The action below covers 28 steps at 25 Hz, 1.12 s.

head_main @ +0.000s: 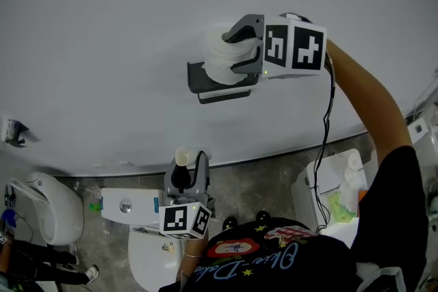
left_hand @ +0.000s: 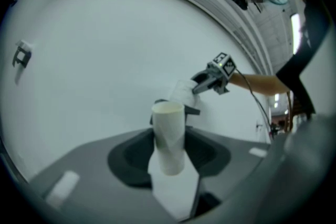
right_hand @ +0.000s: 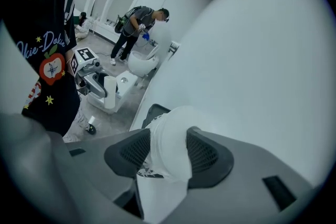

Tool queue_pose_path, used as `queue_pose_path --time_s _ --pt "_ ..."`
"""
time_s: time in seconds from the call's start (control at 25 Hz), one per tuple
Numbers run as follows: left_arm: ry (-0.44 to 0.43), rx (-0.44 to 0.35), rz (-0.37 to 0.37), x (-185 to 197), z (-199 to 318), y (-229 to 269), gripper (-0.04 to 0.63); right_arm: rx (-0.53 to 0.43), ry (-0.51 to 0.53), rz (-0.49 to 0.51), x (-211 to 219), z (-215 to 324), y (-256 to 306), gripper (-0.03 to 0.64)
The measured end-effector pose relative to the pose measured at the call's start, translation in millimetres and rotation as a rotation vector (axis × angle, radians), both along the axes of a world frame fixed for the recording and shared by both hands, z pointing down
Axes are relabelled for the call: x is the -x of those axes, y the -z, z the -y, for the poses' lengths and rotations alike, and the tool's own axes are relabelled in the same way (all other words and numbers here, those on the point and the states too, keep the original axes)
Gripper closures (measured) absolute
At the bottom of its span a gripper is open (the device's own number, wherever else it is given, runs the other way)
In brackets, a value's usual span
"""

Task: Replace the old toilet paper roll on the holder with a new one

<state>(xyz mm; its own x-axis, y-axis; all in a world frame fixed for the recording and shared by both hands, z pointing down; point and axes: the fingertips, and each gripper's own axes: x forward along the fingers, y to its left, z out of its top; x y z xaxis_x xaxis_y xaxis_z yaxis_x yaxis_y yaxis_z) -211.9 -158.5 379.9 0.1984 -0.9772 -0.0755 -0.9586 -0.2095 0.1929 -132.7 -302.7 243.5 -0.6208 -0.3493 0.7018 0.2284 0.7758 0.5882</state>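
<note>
**A:** Where is the soft white toilet paper roll (head_main: 220, 57)?

**B:** Right at the dark grey wall-mounted holder (head_main: 196, 77), against it and just above its bar (head_main: 222, 96). The right gripper (right_hand: 168, 152) has its jaws clamped on the roll's sides, squeezing it in a little.

**A:** Is it on the bar?

**B:** I cannot tell, because the roll hides that. Its long axis seems to run along the wall like the bar, so I judge the next move is a short sideways slide or a release.

**A:** And the left gripper (left_hand: 169, 153)?

**B:** It is well below the holder, with its jaws fairly wide but closed on the bare pale cardboard tube (left_hand: 169, 131), which stands upright. The right hand is far nearer.
</note>
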Motion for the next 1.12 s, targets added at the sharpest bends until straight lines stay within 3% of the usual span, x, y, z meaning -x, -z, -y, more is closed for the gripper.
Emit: queue_pose_path --time_s 0.12,0.2,0.44,0.64,0.72,0.84,1.12 --pt "-0.005 0.006 0.01 -1 1 -1 0.419 -0.009 0.007 0.152 -12 -6 6 0.399" --pt "-0.015 0.01 0.029 -5 3 -2 0.419 0.035 -0.004 0.319 -24 -12 16 0.4" --pt "-0.046 0.026 0.065 -17 8 -5 0.419 0.344 -0.087 1.007 -101 -42 48 0.4" --pt "-0.067 0.045 0.084 -31 8 -7 0.419 0.534 -0.239 1.347 -172 -53 -9 0.402" --pt "-0.076 0.051 0.094 -33 14 -5 0.419 0.59 -0.327 1.397 -182 -41 -41 0.403" --pt "-0.079 0.056 0.102 -35 15 -5 0.419 0.635 -0.423 1.377 -178 -25 -81 0.411" --pt "-0.061 0.067 0.105 -32 9 -6 0.419 0.737 -0.463 1.37 -152 3 -114 0.416"
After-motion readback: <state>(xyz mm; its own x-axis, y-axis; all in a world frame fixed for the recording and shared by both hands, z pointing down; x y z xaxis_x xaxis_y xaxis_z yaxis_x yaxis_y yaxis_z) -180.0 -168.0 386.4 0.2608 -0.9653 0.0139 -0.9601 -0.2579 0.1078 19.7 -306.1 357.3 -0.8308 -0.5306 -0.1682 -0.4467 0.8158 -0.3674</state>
